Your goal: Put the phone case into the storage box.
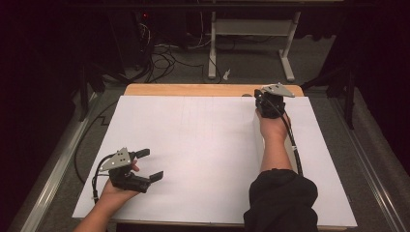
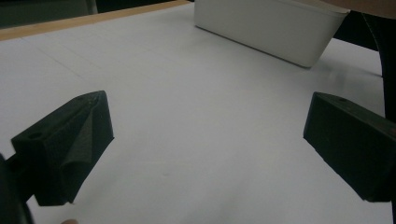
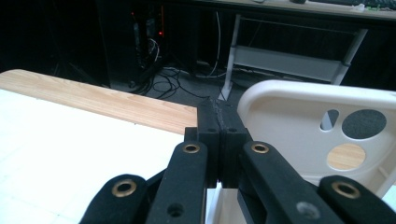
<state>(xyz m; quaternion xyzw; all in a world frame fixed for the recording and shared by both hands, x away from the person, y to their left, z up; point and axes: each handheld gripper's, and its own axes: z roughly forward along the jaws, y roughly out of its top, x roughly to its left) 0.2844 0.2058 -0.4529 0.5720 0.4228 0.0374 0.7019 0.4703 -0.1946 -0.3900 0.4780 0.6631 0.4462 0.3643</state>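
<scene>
The left gripper (image 1: 147,165) rested at about eight o'clock on the white sheet (image 1: 203,145) that covered the wooden table (image 1: 193,90), held in the person's left hand (image 1: 116,186), its jaws spread wide apart with nothing between them. In the left gripper view, bare sheet lay between the two black jaws, and a white plastic bin (image 2: 275,28) stood well beyond them at one o'clock. The right gripper (image 3: 220,126) sat at about one o'clock on the table, near its far edge, in the right hand (image 1: 271,126). Its jaws were pressed together; whether they pinched the basket's rim could not be told. A white basket (image 3: 322,135) with round holes stood just beside them at three o'clock.
</scene>
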